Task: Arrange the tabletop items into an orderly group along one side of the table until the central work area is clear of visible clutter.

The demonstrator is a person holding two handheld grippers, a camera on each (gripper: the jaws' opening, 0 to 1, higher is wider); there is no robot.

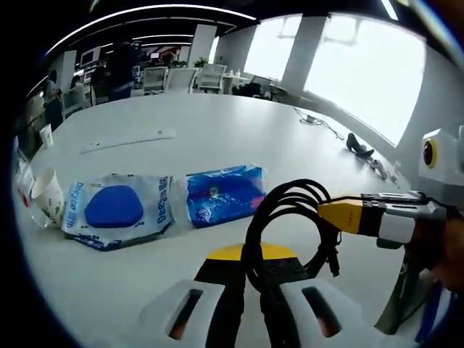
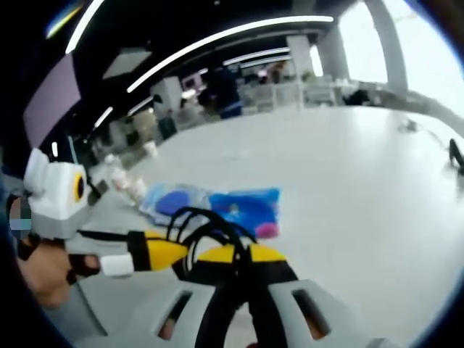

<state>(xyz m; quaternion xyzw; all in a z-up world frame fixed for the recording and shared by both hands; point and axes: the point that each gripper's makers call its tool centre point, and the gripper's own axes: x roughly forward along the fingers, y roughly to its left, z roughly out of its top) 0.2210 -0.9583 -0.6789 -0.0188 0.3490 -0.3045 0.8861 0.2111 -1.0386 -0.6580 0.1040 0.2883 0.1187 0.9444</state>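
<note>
The white bench [image 1: 239, 130] carried two wipe packets side by side, the pale one [image 1: 118, 209] and the blue one [image 1: 225, 194], with paper cups [image 1: 48, 194] at the edge. You held the black cable coil [image 1: 290, 232] above it, both tools on the cable: your left tool [image 1: 250, 290] clamped on the coil and your right tool [image 1: 341, 216] pinching it too (its yellow tips closed). Pulling apart could have unwound the loop, letting strands sprawl across the packets.
</note>
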